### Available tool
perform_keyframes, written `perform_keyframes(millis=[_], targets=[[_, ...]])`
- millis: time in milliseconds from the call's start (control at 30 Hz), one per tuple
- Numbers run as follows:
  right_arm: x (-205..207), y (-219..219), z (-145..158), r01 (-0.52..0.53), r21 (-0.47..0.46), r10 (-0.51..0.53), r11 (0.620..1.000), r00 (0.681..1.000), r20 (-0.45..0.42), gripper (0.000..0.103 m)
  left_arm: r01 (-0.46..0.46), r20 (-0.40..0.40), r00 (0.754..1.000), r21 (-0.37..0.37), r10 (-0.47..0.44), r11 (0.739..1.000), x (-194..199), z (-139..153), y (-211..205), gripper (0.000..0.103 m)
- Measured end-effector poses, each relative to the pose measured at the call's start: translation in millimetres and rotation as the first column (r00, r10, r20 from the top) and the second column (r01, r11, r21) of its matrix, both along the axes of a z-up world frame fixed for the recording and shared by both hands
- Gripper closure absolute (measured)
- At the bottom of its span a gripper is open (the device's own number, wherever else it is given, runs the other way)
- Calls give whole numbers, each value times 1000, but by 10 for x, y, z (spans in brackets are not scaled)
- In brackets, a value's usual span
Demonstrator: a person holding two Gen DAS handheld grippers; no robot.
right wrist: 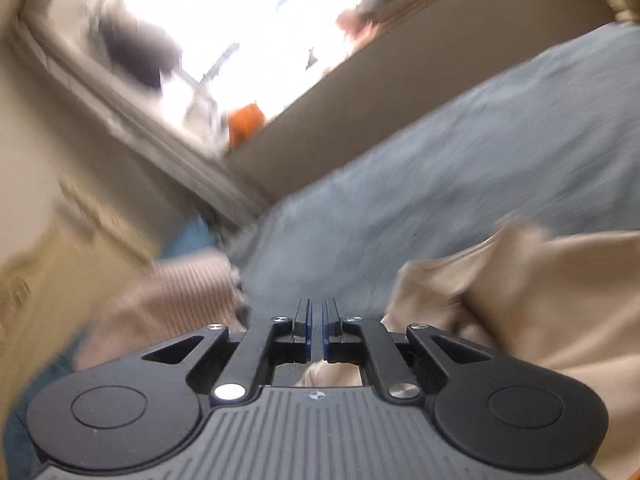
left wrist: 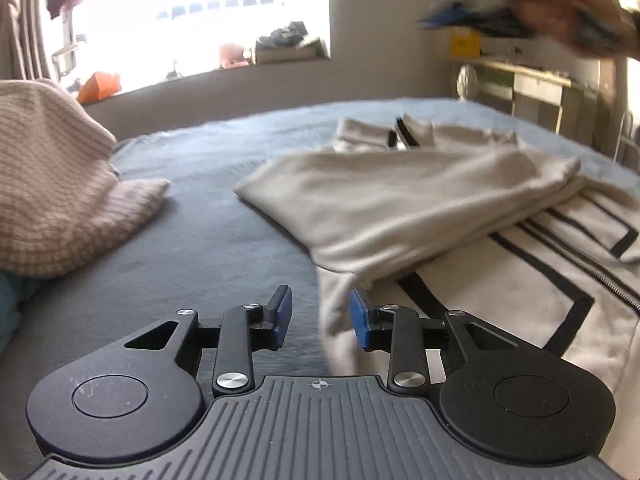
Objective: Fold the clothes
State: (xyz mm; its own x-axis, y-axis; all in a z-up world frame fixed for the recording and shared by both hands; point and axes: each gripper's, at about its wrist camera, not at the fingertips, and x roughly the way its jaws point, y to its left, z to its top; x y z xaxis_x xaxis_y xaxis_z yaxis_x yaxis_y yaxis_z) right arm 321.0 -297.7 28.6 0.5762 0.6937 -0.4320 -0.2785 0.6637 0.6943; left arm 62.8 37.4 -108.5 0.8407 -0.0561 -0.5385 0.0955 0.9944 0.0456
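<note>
1. Cream fleece jacket (left wrist: 460,216) with black stripes and a zip, spread over the grey-blue bedcover (left wrist: 208,208); one sleeve folded across the body, cuff end pointing toward the left side of the left wrist view.
2. No brand name, label or readable writing anywhere; only a small crosshair mark (left wrist: 319,384) on the ribbed housing of the left gripper (left wrist: 320,320), and a yellow patch (left wrist: 465,45) on the far shelf, too blurred to read.
3. Left gripper's blue pads (left wrist: 285,312) spread apart, nothing between them; jacket hem just ahead of and beside the right-hand pad, possibly brushing it, hard to say for certain.
4. Pink-and-white striped knit (left wrist: 52,192) heaped on the bedcover, left of the left gripper and well apart from the jacket.
5. Right gripper (right wrist: 316,326) with fingers (right wrist: 303,322) drawn nearly together, a narrow slit of bedcover showing between them; no cloth visibly pinched at the tips.
6. Right wrist view tilted and smeared with motion blur; beige cloth (right wrist: 540,300), apparently the jacket, bunched to the right of the right gripper and also seen beneath it through the gap behind the fingers.
7. Striped knit lying left of the right gripper in that view; bright window (left wrist: 208,12) beyond the bed.
</note>
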Motion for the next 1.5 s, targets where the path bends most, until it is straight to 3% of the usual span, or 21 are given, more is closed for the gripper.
perform_keyframes(millis=[33, 133, 333, 433, 533, 600, 700, 900, 1000, 1100, 1167, 1267, 1333, 1467, 1500], targets=[[-116, -277, 96, 40, -4, -40, 999, 999, 23, 98, -12, 6, 1000, -8, 12, 1000, -2, 43, 38, 71], [-415, -786, 130, 131, -154, -124, 979, 991, 56, 98, -3, 1, 1000, -23, 3, 1000, 164, 144, 22, 71], [-487, -871, -576, 127, -447, -150, 886, 988, -18, 98, 82, -62, 995, 33, -80, 996, 797, 191, -308, 70], [-375, -911, -877, 122, -413, -175, 903, 980, -94, 98, 124, -104, 988, 77, -116, 989, 1140, 169, -512, 70], [-258, -807, -1003, 42, -366, -92, 930, 989, -120, 98, 168, -148, 978, 119, -150, 979, 1482, 146, -716, 70], [-172, -657, -1058, -31, -395, -19, 918, 992, -121, 98, 147, -173, 977, 130, -124, 981, 1637, 79, -749, 70], [10, -492, -1297, -65, -511, 1, 857, 992, -124, 100, 87, -207, 977, 138, -57, 987, 1826, -52, -736, 68], [199, -676, -1317, 25, -439, -82, 898, 990, -111, 103, 46, -192, 981, 123, -22, 991, 1803, -45, -691, 65], [33, -794, -1071, 124, -475, -155, 871, 988, -26, 102, 43, -157, 987, 93, -28, 995, 1763, 100, -619, 65], [-150, -949, -934, 125, -428, -157, 895, 987, -39, 102, 26, -137, 991, 80, -15, 996, 1802, 174, -563, 64], [-306, -979, -903, 114, -427, -143, 897, 989, -35, 102, 2, -164, 986, 71, 9, 997, 1905, 131, -530, 64], [-461, -950, -1066, 46, -479, -81, 876, 995, -51, 102, -5, -218, 976, 67, 20, 998, 2001, -18, -509, 64], [-352, -881, -1327, 14, -604, -75, 797, 994, -77, 103, 12, -214, 977, 82, 6, 997, 2012, -66, -533, 63], [-387, -1080, -1310, 95, -521, -170, 848, 981, -98, 103, 30, -214, 977, 87, -10, 996, 2010, -10, -509, 61], [-433, -1062, -1237, 106, -541, -178, 834, 981, -81, 103, 31, -213, 977, 87, -12, 996, 2003, 19, -492, 61]])
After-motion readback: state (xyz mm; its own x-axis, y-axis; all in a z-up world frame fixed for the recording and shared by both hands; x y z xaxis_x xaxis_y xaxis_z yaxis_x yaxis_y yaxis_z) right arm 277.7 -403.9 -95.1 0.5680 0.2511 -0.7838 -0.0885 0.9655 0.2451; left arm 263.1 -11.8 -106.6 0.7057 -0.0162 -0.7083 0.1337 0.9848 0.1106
